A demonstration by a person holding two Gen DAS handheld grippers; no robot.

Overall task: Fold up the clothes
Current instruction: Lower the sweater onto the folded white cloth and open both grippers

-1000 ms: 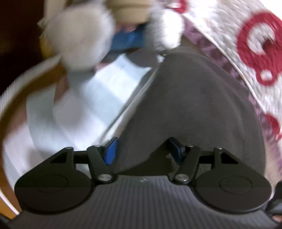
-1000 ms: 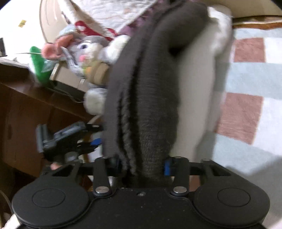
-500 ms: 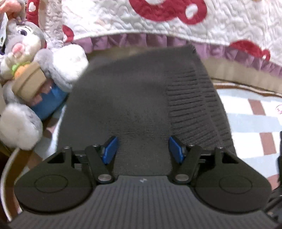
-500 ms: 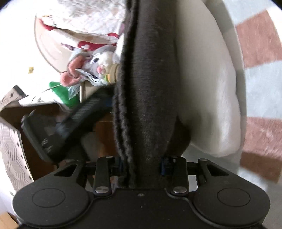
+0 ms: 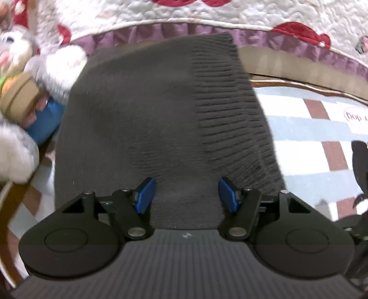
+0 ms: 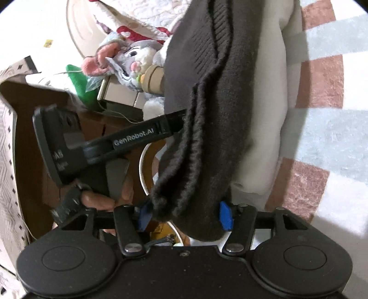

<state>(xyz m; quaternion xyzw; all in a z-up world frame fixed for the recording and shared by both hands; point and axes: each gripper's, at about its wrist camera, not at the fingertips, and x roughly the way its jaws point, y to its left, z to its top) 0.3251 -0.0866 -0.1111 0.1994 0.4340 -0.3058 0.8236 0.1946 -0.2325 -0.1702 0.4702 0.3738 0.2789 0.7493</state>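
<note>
A dark grey knit garment (image 5: 161, 110) with a ribbed hem on its right side fills the left wrist view, held up in front of the bed. My left gripper (image 5: 186, 193) is shut on its near edge, blue pads pressed into the cloth. In the right wrist view the same garment (image 6: 207, 128) hangs bunched in folds, and my right gripper (image 6: 184, 214) is shut on its lower end. A cream garment (image 6: 264, 115) lies behind it. The left gripper's body (image 6: 92, 147), in a hand, shows at the left of that view.
A plush rabbit (image 5: 27, 76) sits at the left, also in the right wrist view (image 6: 131, 62). A white quilt with red shapes (image 5: 207, 13) lies behind. A pink, blue and white checked blanket (image 6: 326, 128) covers the bed. A brown wooden cabinet (image 6: 34, 110) stands left.
The left gripper has swung from the bed's edge to face the quilt, with the garment now spread flat before it. In the right view the left gripper has come closer and the garment has tilted.
</note>
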